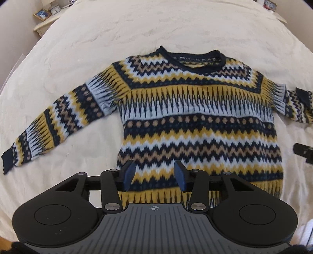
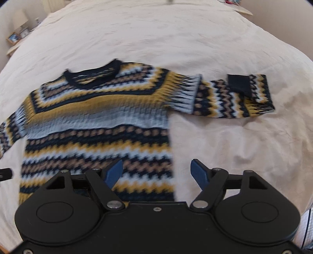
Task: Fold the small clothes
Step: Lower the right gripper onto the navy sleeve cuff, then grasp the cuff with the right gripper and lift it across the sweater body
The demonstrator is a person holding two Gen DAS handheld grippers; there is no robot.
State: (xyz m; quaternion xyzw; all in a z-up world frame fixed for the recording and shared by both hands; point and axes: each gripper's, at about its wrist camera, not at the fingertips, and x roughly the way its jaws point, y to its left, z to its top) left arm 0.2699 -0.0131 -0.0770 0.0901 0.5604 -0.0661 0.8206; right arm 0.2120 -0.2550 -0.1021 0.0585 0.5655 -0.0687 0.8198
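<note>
- Lying flat, front up, on a cream bedspread (image 1: 137, 29): one patterned sweater (image 1: 195, 117), collar at the far end.
- One sleeve stretches straight out; the other sleeve (image 2: 234, 97) is doubled back on itself, cuff on top.
- Left gripper (image 1: 154, 175) hovers over the hem, jaws part-spread, nothing pinched.
- Right gripper (image 2: 156, 173) straddles the sweater's side edge, jaws wide, nothing pinched.
- Picture frames (image 1: 42, 14) stand on a bedside shelf.

A cream bedspread (image 1: 137, 29), a nightstand (image 1: 42, 26) bearing framed photos (image 1: 42, 14).
</note>
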